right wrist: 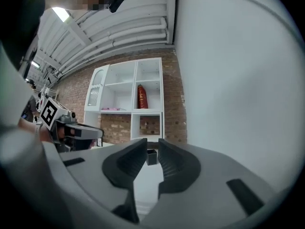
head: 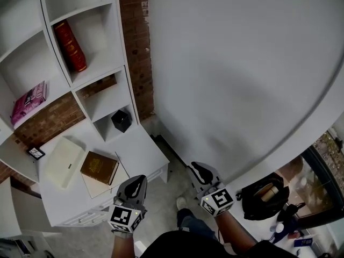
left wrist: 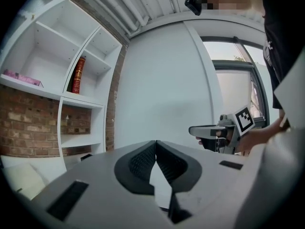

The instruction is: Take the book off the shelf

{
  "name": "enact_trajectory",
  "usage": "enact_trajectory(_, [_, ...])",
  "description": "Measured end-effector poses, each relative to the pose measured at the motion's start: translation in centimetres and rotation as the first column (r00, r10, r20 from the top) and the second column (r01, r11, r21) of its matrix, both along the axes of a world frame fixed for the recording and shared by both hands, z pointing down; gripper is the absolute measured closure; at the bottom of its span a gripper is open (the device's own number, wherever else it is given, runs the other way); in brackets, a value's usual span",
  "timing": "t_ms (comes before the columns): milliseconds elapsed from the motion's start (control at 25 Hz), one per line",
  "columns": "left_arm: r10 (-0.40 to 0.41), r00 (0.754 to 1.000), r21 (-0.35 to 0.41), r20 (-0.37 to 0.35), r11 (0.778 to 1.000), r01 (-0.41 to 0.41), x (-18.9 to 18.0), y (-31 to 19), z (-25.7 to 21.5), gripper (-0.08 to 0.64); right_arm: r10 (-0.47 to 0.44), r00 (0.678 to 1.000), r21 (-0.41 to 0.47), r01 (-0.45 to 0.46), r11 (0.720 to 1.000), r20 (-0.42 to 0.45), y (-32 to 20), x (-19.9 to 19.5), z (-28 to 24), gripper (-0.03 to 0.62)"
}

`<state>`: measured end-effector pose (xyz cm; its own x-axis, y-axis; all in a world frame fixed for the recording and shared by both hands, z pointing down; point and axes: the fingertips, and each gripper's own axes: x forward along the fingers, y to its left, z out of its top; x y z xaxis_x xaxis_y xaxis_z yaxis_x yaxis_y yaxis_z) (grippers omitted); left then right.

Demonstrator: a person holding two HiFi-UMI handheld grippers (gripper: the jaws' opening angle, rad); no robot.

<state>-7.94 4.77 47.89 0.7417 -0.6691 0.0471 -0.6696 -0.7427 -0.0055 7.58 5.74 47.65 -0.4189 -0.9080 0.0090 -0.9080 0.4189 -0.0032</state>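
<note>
A broad, smooth white wall [head: 242,63] curves across most of the room, and beside it a strip of rough red brick wall [head: 137,47] shows behind a white shelf unit [head: 121,63]. The brick shows through the open backs of some compartments too. Below is a grey floor [head: 172,192] and a white bench [head: 142,149] with drawers in its front.

On the bench lie a pale flat box [head: 63,162] and a brown book [head: 99,167] with gilt on its cover, which rests flat on a sheet of paper. A pink book [head: 28,102] lies flat on a left-hand shelf, and a small black cube [head: 121,120] sits in a low compartment.

The red book [head: 69,46] is still on the shelf, in the right-hand column one compartment below the top. It stands on end, its long axis near upright (leaning a touch), with its glossy gilt-banded spine facing the room.

Both tongs hang well away from the shelves. The left tongs [left wrist: 155,143] are closed tip to tip on nothing. The right tongs [right wrist: 152,144] stand a narrow gap apart and are empty.
</note>
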Motion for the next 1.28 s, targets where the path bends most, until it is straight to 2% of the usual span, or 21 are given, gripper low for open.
enact_trajectory(240, [-0.055, 0.998, -0.005, 0.012, 0.998, 0.055, 3.0, -7.6, -0.9, 0.551, -0.054, 0.998, -0.021, 0.055, 0.998, 0.042, -8.0, 2.6, 0.1, 0.529])
enact_trajectory(480, [-0.126, 0.992, -0.007, 0.018, 0.992, 0.126, 5.9, -13.4, -1.8, 0.551, -0.121, 0.993, -0.034, 0.122, 0.992, 0.01, -14.4, 4.7, -0.4, 0.529])
enact_trajectory(680, [-0.191, 0.981, 0.02, 0.011, 0.981, 0.191, 7.0, -16.6, -1.9, 0.551, -0.192, 0.981, -0.053, 0.192, 0.98, 0.007, -18.0, 5.0, -0.4, 0.529])
enact_trajectory(920, [-0.3, 0.954, 0.014, 0.017, 0.954, 0.299, 5.8, -18.3, -1.7, 0.551, -0.271, 0.963, -0.056, 0.27, 0.961, -0.004, -22.2, 3.5, -1.1, 0.52])
enact_trajectory(1280, [-0.43, 0.903, 0.017, 0.016, 0.903, 0.43, 0.8, -19.5, -2.2, 0.551, -0.358, 0.933, -0.029, 0.358, 0.933, -0.023, -27.6, -1.9, -4.5, 0.5])
